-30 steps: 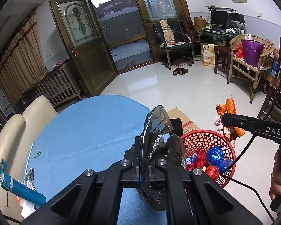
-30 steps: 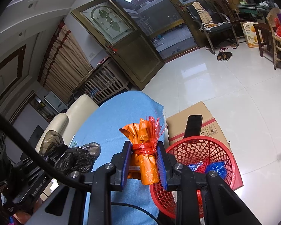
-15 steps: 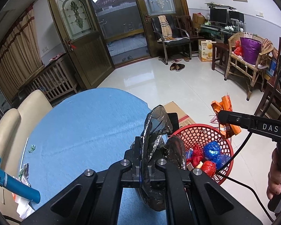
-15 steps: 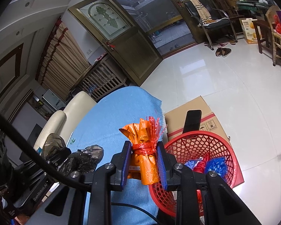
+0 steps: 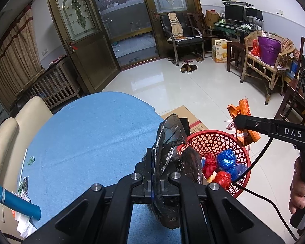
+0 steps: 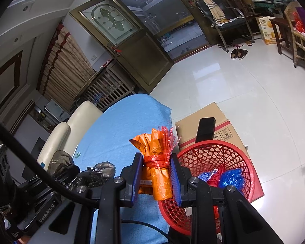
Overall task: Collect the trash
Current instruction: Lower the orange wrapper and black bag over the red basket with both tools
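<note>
My left gripper (image 5: pixel 159 180) is shut on a crumpled black plastic bag (image 5: pixel 169 142), held above the table's right edge beside the red mesh basket (image 5: pixel 217 140). The bag also shows in the right wrist view (image 6: pixel 91 174). My right gripper (image 6: pixel 156 180) is shut on an orange wrapper bundle (image 6: pixel 156 174) tied with red ribbon, held at the basket's left rim (image 6: pixel 213 144). The bundle also shows in the left wrist view (image 5: pixel 244 122), above the basket's far side. The basket holds red and blue wrapped balls (image 5: pixel 225 159).
A round table with a blue cloth (image 5: pixel 87 138) fills the left. A blue tube (image 5: pixel 16 201) and small scraps (image 5: pixel 31 159) lie at its left edge. A flat cardboard box (image 6: pixel 205 120) with a black phone (image 6: pixel 206 129) lies behind the basket. Cream chairs (image 5: pixel 2 142) stand left.
Both grippers have drifted slightly with their loads; the basket and table sit a little lower and nearer in both views. Both grips are unchanged.
</note>
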